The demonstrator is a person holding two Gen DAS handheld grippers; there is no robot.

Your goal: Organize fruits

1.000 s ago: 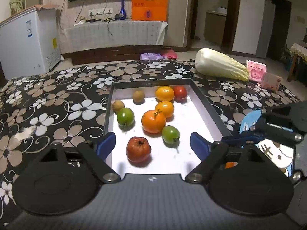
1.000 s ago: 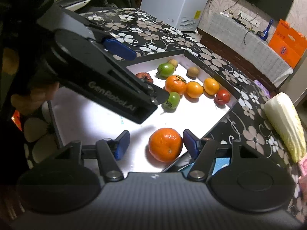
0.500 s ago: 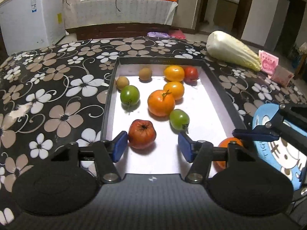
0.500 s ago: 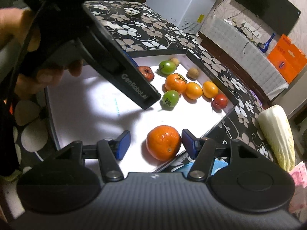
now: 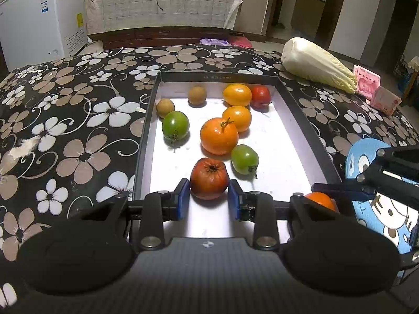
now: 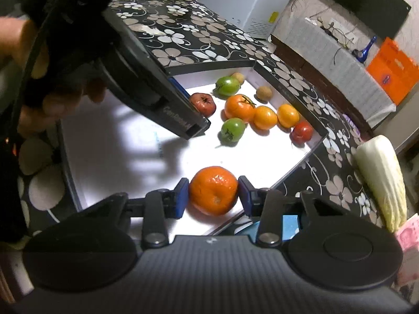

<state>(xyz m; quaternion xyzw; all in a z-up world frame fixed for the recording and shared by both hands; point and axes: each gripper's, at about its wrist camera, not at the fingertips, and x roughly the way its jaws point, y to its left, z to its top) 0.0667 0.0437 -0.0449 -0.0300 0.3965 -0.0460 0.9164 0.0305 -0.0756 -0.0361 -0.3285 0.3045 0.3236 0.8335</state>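
A black-rimmed white tray [image 5: 301, 110] on the flowered table holds several fruits. My left gripper [image 5: 208, 197] is shut on a wrinkled dark red fruit [image 5: 209, 178] at the tray's near end; this fruit also shows in the right wrist view [image 6: 203, 103]. My right gripper [image 6: 213, 196] is shut on an orange mandarin [image 6: 213, 193] by the tray's right rim [image 6: 311, 154]; the mandarin peeks out in the left wrist view [image 5: 320, 201]. Behind lie a large orange [image 5: 218, 136], two green fruits [image 5: 175, 125] [image 5: 244, 159], two yellow-orange fruits [image 5: 237, 117], a red tomato [image 5: 260, 96] and two small brown fruits [image 5: 197, 94].
A napa cabbage [image 5: 316, 64] and pink banknotes [image 5: 366, 82] lie on the table at the far right. A blue cartoon mat [image 5: 387, 209] lies right of the tray. A white freezer [image 5: 34, 26] and a cabinet stand beyond the table.
Both grippers have closed: the left moved forward and shut on the dark red fruit, the right shut on the mandarin it was straddling.
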